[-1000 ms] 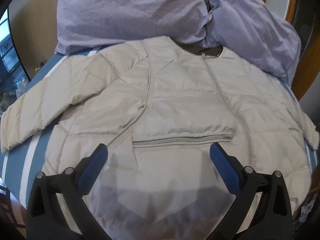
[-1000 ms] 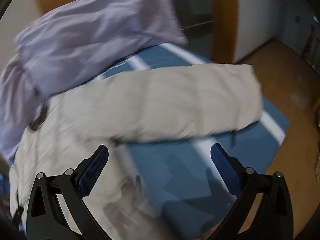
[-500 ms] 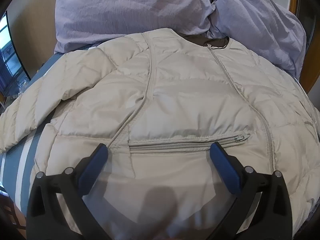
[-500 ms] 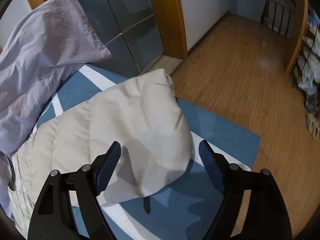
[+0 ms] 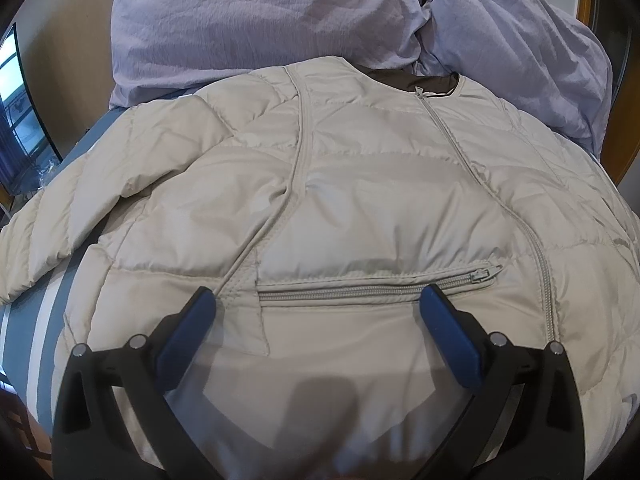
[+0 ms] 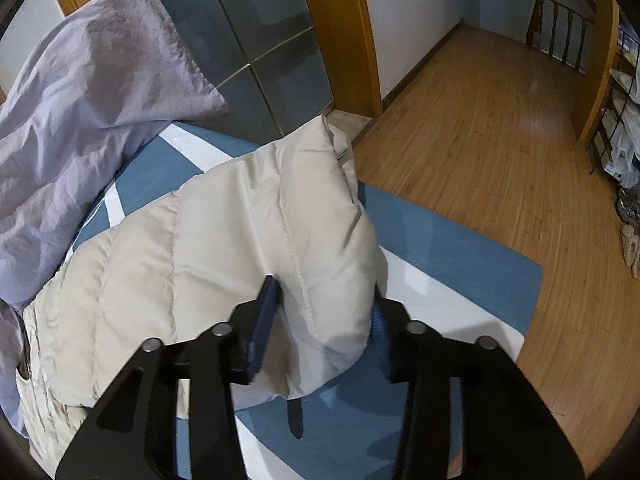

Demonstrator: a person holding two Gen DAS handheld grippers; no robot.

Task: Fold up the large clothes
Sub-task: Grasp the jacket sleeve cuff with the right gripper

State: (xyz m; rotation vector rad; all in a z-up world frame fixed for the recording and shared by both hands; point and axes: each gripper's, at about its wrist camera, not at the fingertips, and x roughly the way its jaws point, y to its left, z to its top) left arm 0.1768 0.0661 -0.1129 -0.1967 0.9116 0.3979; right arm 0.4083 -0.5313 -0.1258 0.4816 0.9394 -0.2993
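Jacket: I've got a beige puffer jacket [image 5: 360, 208] laid front-up across the bed [image 5: 44, 344], collar toward the pillows, hem toward me.
Left view only: front zipper [image 5: 532, 236] runs from the collar down the jacket's right half; the pocket zipper [image 5: 376, 286] lies flat between my fingertips, pull at its right end. One sleeve [image 5: 80, 216] trails off toward the bed's left edge.
Left gripper: the left gripper [image 5: 316, 304] hangs over the lower front of the jacket, jaws spread wide, nothing between them. Whether the blue pads [image 5: 188, 332] touch the fabric, I can't tell.
Right view only: the other sleeve [image 6: 248, 240] runs out toward the bed's right edge, cuff end puffed up near the floor side.
Right gripper: the right gripper [image 6: 324, 312] has its jaws pinched in on the sleeve end, fabric bulging up between the pads; that's a grip on the sleeve.
Bed: blue cover with white stripes, bare cover under and right of the right gripper.
Pillows: lilac pillows [image 5: 256, 16] at the head edge, touching the collar in the left view; one pillow [image 6: 80, 92] left of the sleeve in the right view.
Floor: wood floor [image 6: 500, 140] beyond the bed's right edge, seen only from the right wrist.
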